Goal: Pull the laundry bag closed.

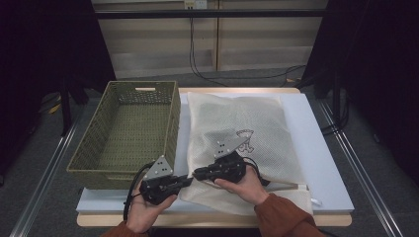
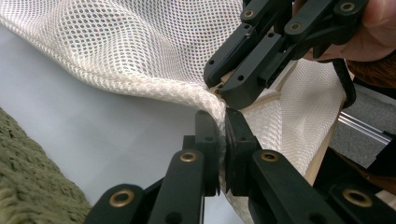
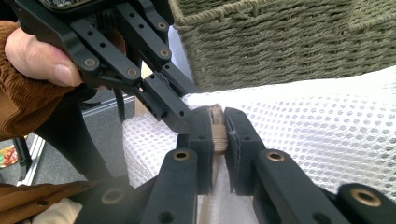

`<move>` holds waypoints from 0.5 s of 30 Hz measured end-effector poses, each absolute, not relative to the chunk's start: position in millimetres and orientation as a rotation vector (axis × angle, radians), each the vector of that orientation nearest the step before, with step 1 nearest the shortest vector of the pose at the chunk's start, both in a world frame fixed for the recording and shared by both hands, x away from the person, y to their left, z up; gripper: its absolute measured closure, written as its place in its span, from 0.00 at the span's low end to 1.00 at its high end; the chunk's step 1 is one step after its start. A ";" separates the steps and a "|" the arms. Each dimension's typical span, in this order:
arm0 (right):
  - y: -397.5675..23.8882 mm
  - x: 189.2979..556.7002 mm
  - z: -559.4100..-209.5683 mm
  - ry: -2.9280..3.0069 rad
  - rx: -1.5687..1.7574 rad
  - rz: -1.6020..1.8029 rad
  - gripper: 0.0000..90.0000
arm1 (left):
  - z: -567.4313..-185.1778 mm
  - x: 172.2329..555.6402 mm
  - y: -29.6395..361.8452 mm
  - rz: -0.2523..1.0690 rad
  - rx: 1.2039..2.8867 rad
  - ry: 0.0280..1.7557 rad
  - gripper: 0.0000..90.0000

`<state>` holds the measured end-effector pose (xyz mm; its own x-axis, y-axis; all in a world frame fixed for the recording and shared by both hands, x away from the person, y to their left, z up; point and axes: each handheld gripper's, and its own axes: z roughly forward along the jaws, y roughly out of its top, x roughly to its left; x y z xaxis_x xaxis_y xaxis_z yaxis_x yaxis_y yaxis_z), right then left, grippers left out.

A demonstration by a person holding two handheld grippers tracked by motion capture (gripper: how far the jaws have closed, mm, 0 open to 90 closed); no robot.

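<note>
Lying flat on the white pad (image 1: pixel 321 148) of the table, the mesh bag (image 1: pixel 237 123) is spread to the right of the basket (image 1: pixel 131 133), with a small printed figure (image 1: pixel 244 139) at its middle. Its near left corner is gripped from both sides. In the left gripper view, the left gripper (image 2: pixel 223 130) is seen closed tight on the bag's thick hem, the mesh bunched between the two black jaws and lifted slightly off the pad. In the right gripper view, the right gripper (image 3: pixel 218 128) is seen clamped on a tan tab (image 3: pixel 216 126) at the bag's edge, with the jaws narrow around it. The two grippers are brought tip to tip at that corner, almost touching, as the high view shows: the left gripper (image 1: pixel 184 180) from the left, the right gripper (image 1: pixel 197 174) from the right. Each is held by a hand in a rust sleeve (image 1: pixel 286 215). The green woven basket stands just beside the bag, on the pad's left edge. Cables (image 1: pixel 197 54) are trailed across the floor beyond the table.
</note>
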<state>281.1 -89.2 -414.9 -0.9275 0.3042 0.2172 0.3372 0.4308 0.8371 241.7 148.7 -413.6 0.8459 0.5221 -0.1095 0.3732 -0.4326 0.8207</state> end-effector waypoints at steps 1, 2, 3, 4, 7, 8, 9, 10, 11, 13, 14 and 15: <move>-89.0 280.9 -414.9 -2.634 -0.583 -1.546 0.92 | -413.2 241.1 148.5 0.185 2.061 0.659 0.96; -89.1 280.7 -414.9 -2.642 -0.578 -1.543 0.92 | -413.1 241.4 148.8 0.182 2.059 0.654 0.96; -89.5 280.5 -414.8 -2.643 -0.579 -1.547 0.92 | -412.8 241.8 149.3 0.184 2.055 0.649 0.96; -89.8 280.3 -414.6 -2.645 -0.582 -1.546 0.92 | -411.9 241.6 150.0 0.182 2.054 0.659 0.96; -90.0 280.2 -414.5 -2.648 -0.579 -1.546 0.92 | -411.4 241.5 150.2 0.189 2.053 0.657 0.96; -90.7 280.6 -415.6 -2.662 -0.570 -1.540 0.92 | -410.7 242.1 151.0 0.178 2.045 0.654 0.96; -91.1 281.2 -415.9 -2.659 -0.567 -1.543 0.92 | -410.3 242.2 151.5 0.179 2.046 0.657 0.96; -91.5 281.6 -415.8 -2.663 -0.563 -1.539 0.92 | -410.4 242.6 152.0 0.172 2.036 0.657 0.96; -92.2 281.7 -415.6 -2.668 -0.566 -1.531 0.92 | -410.1 242.8 152.3 0.170 2.030 0.659 0.96; -93.3 282.5 -416.0 -2.670 -0.570 -1.530 0.92 | -408.5 243.1 153.0 0.176 2.029 0.657 0.96; -93.3 282.4 -416.0 -2.671 -0.571 -1.529 0.92 | -408.1 243.1 153.0 0.177 2.031 0.656 0.96; -93.2 282.3 -416.0 -2.671 -0.570 -1.525 0.92 | -408.3 243.0 152.9 0.177 2.030 0.656 0.96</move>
